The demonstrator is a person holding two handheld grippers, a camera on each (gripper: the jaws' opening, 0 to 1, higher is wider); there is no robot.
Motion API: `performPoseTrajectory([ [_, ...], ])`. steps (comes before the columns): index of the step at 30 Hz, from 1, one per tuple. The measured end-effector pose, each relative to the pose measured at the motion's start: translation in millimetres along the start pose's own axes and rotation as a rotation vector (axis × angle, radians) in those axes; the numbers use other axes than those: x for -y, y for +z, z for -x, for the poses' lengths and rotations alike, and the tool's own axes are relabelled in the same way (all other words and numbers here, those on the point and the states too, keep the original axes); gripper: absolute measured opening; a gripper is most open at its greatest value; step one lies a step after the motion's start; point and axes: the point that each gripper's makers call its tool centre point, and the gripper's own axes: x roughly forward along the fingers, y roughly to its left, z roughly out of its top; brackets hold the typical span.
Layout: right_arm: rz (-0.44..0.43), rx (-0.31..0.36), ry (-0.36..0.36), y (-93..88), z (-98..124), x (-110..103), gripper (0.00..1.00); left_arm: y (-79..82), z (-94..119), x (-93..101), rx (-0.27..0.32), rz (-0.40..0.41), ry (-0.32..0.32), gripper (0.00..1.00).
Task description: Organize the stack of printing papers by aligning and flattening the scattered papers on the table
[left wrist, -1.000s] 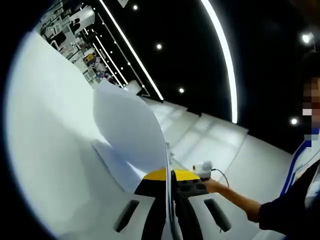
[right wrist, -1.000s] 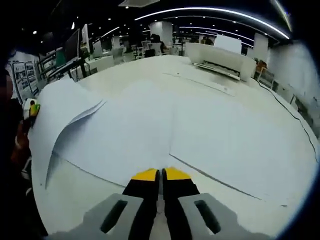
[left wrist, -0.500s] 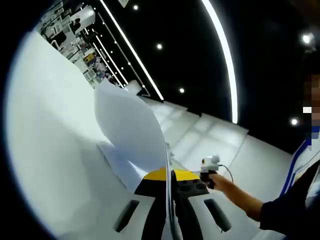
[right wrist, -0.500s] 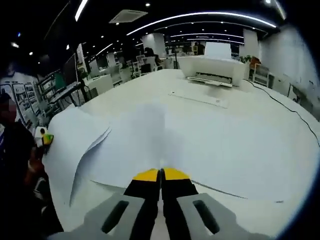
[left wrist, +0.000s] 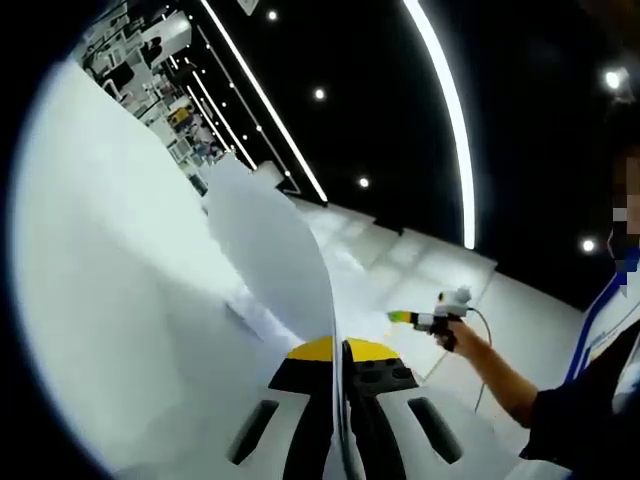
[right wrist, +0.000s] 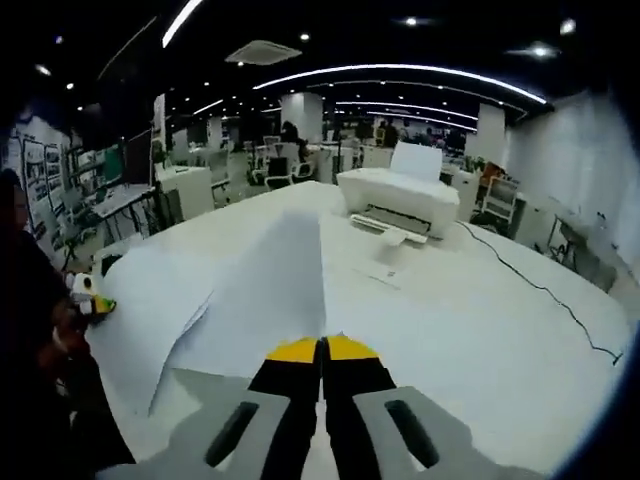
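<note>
Left gripper (left wrist: 340, 352): jaws closed on the edge of a paper sheet (left wrist: 275, 255), which curves upward off the white table (left wrist: 110, 300). Right gripper (right wrist: 322, 349): jaws closed on a paper sheet (right wrist: 280, 290), lifted into a ridge above the papers (right wrist: 150, 305) lying on the table. A white printer (right wrist: 400, 200) stands beyond them.

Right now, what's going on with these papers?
A person holds a gripper in each hand, both pinching sheets of paper lifted off the white table. The left gripper is shut on a curved sheet; the right gripper is shut on a raised sheet. A printer sits further back.
</note>
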Motion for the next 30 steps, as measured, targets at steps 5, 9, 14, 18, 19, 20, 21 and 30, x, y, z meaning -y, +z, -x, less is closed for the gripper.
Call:
performPoseTrajectory([
  [5,0.173,0.081,-0.074,47.5,17,-9,0.0,-3.5,1,3.8,-0.001,0.0,0.001,0.06],
  [9,0.267,0.117,-0.099,67.6,22,-20,0.0,-0.9,0,-0.2,-0.004,0.001,0.003,0.06],
  [14,0.347,0.193,-0.087,104.1,23,-38,0.0,-3.1,0,1.2,-0.011,0.007,0.001,0.06],
  [18,0.403,0.205,-0.004,102.1,12,-73,0.0,-2.2,0,0.5,-0.007,0.03,-0.002,0.06],
  [19,0.426,0.201,0.006,98.6,9,-80,0.0,-3.4,0,1.4,-0.011,0.032,-0.002,0.06],
  [20,0.45,0.195,0.011,96.7,7,-83,0.0,-4.3,0,2.0,-0.012,0.031,-0.001,0.06],
  [21,0.469,0.225,-0.002,96.1,6,-92,0.0,-4.6,0,2.2,-0.012,0.029,0.0,0.06],
  [30,0.548,0.29,0.104,109.9,25,-133,0.0,-5.0,0,1.9,-0.012,0.043,0.002,0.06],
])
